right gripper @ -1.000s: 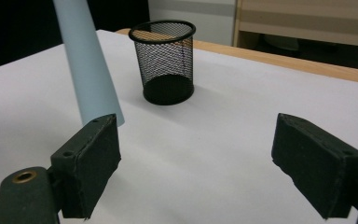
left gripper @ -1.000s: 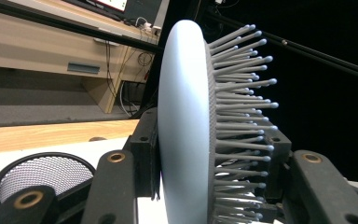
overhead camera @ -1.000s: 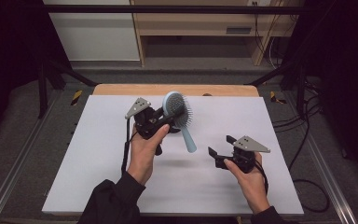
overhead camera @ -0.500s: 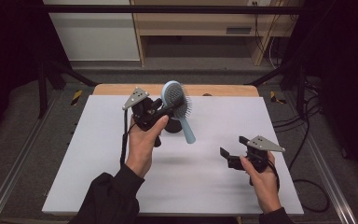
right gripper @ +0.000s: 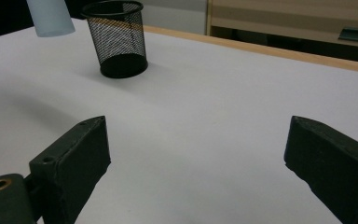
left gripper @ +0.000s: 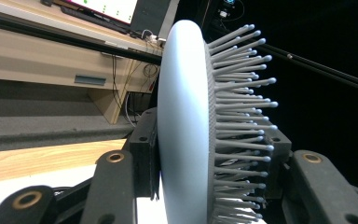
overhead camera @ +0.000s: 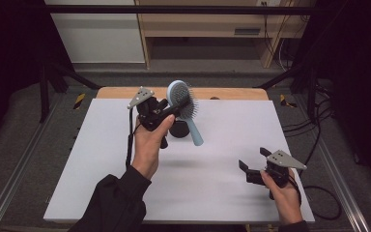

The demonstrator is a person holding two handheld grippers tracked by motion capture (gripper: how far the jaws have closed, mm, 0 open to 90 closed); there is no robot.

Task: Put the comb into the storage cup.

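My left gripper (overhead camera: 166, 112) is clamped on the blue hairbrush (overhead camera: 182, 104), up in the air just over the black mesh cup (right gripper: 116, 38), so I tip the handle down slowly into it, while my right gripper (overhead camera: 251, 166) waits wide apart.

Right claw (right gripper: 196, 163) gapes above the table (right gripper: 205, 102), mesh cup (right gripper: 117, 39) beyond.

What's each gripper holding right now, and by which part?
Left gripper clamps the pale blue plastic hairbrush by its bristled head. Right gripper holds nothing.
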